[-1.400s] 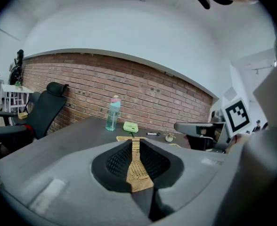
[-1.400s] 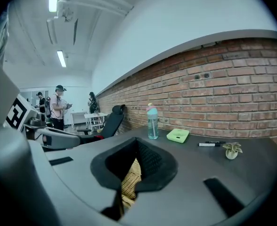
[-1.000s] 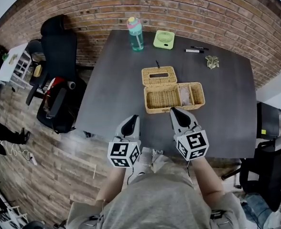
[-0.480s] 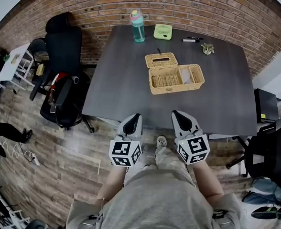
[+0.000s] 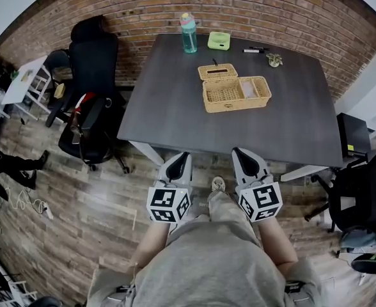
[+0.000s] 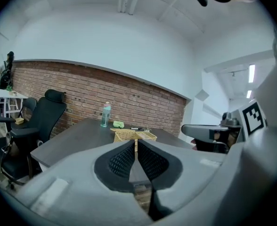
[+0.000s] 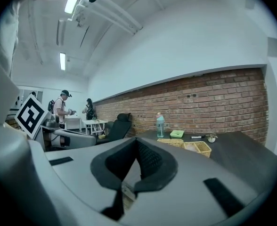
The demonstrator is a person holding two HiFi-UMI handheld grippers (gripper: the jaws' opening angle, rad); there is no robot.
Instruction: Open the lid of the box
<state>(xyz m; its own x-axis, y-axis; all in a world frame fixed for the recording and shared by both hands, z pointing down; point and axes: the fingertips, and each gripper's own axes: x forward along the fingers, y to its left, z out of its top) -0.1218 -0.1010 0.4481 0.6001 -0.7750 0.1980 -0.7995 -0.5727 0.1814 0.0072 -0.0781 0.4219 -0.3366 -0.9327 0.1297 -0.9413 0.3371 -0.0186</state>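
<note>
Box point(image 5: 236, 94) sits lid-open on the worktop point(image 5: 169, 114) — left tool point(image 5: 179, 160) and right tool point(image 5: 242, 157) closed, empty, well short of it.

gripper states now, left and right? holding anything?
Left gripper: closed, nothing held.
Right gripper: closed, nothing held.
</note>
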